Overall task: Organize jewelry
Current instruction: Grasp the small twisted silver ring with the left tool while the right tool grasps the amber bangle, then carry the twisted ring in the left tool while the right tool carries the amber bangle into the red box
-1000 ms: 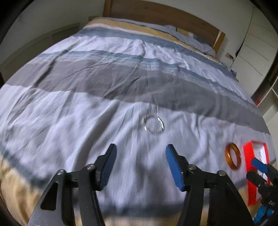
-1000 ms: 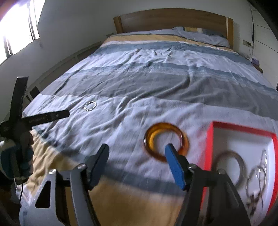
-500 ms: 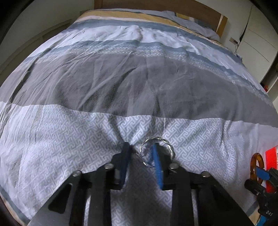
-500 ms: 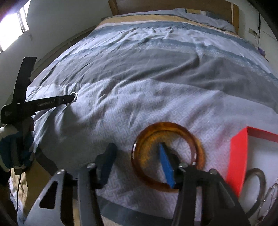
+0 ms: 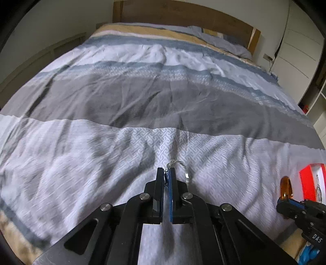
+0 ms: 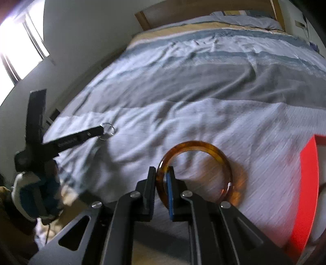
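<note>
My left gripper [image 5: 167,170] is shut on a thin twisted silver bracelet [image 5: 185,170], which sticks up from the bedspread to the right of the tips. The right wrist view shows that same gripper [image 6: 101,130] at the left, the silver bracelet [image 6: 109,128] hanging at its tip. My right gripper [image 6: 162,170] has its jaws closing on the left rim of an amber bangle [image 6: 203,145], and both pads touch the rim. The bangle's far side rests on the cover. In the left wrist view the amber bangle [image 5: 285,186] appears edge-on at the far right.
A red jewelry box [image 6: 307,173] with a white lining lies on the bed just right of the bangle, also seen as the red box [image 5: 305,179] in the left wrist view. The striped bedspread [image 5: 142,102] stretches to a wooden headboard [image 5: 183,14]. A gloved hand [image 6: 34,193] holds the left gripper.
Both grippers went from wide open to closed. The left one came down onto the silver bracelet and tipped it up. The right one dropped over the amber bangle's rim.
</note>
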`<state>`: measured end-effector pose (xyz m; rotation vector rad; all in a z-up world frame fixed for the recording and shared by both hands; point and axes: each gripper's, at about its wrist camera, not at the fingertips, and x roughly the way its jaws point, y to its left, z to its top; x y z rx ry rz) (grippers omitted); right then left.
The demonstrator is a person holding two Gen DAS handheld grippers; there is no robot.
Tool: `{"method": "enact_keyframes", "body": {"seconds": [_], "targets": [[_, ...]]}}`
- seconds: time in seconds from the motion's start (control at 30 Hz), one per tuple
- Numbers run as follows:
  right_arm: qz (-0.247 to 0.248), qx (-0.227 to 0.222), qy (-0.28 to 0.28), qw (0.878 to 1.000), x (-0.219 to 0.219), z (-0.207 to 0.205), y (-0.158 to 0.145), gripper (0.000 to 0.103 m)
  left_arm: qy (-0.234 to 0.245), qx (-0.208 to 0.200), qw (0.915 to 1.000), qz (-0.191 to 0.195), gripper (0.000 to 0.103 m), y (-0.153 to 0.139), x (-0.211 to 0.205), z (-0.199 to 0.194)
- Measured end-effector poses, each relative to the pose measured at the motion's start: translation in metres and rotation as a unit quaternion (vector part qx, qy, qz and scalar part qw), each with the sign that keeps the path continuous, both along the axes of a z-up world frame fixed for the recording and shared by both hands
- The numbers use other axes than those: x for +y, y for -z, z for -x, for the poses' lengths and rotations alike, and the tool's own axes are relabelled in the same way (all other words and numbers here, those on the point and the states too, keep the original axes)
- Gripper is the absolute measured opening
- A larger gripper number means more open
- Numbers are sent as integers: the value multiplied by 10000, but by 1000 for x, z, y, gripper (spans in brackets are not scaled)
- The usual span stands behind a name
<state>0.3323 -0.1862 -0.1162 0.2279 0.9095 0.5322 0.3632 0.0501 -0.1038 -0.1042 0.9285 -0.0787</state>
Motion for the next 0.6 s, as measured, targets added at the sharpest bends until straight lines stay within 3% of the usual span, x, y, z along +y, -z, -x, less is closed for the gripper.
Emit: {"method": "enact_keyframes", "body": {"seconds": [0.17, 0.6], "targets": [[-396, -86, 32, 9992, 4, 23, -19, 9, 24, -55, 10000, -76, 4, -20, 2, 26], [-543, -408, 88, 9977, 0, 120, -89, 8, 143, -232, 9996, -107, 4, -79, -4, 130]]}}
